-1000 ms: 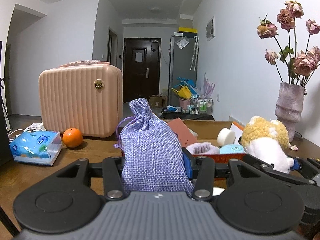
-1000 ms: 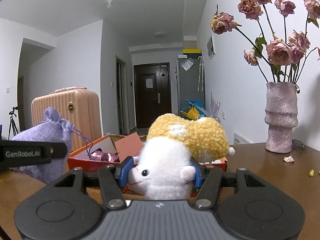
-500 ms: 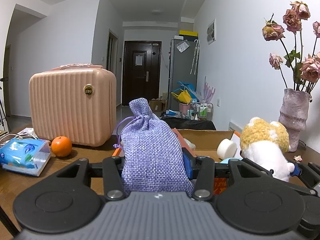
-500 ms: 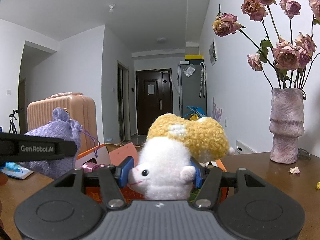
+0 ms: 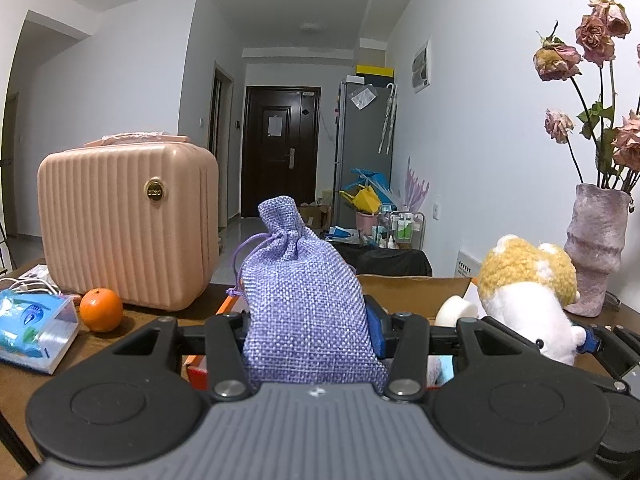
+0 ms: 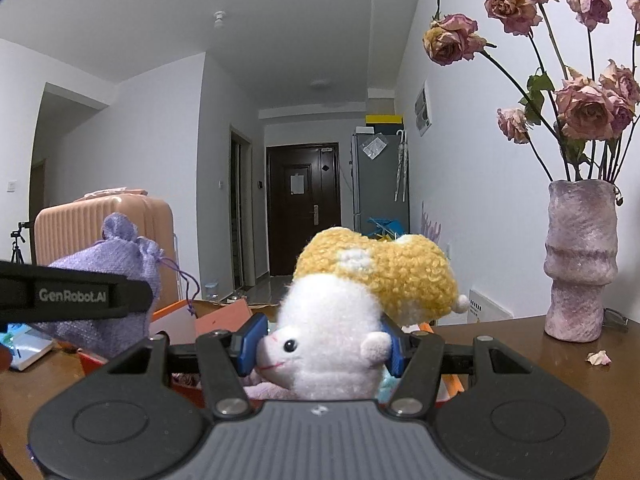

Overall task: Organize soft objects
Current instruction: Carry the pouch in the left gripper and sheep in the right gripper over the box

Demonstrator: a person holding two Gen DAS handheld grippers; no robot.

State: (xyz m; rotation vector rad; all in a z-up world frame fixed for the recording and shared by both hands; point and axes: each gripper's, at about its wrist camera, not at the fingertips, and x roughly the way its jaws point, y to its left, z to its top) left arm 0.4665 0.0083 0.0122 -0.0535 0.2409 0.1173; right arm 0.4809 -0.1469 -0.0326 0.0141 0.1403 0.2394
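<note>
My left gripper (image 5: 310, 334) is shut on a lilac woven drawstring pouch (image 5: 304, 300), held upright with its tied neck on top. My right gripper (image 6: 320, 344) is shut on a white and yellow plush toy (image 6: 340, 320), its blue pads (image 6: 250, 338) pressing the white body. Both hang over an open orange box (image 6: 180, 314) on the brown table (image 6: 520, 344); the box holds a white round item (image 5: 456, 310) and pinkish soft things. The plush toy (image 5: 528, 292) shows at the right of the left wrist view, the pouch (image 6: 108, 280) at the left of the right wrist view.
A pink ribbed suitcase (image 5: 128, 224) stands at the back left of the table, with an orange (image 5: 101, 309) and a blue tissue pack (image 5: 36, 328) in front of it. A purple vase (image 6: 580, 260) of dried roses stands at the right; a petal (image 6: 599, 357) lies nearby.
Both grippers have moved forward over the table with their loads: the suitcase, the box and the vase appear nearer and larger. Neither grip has changed.
</note>
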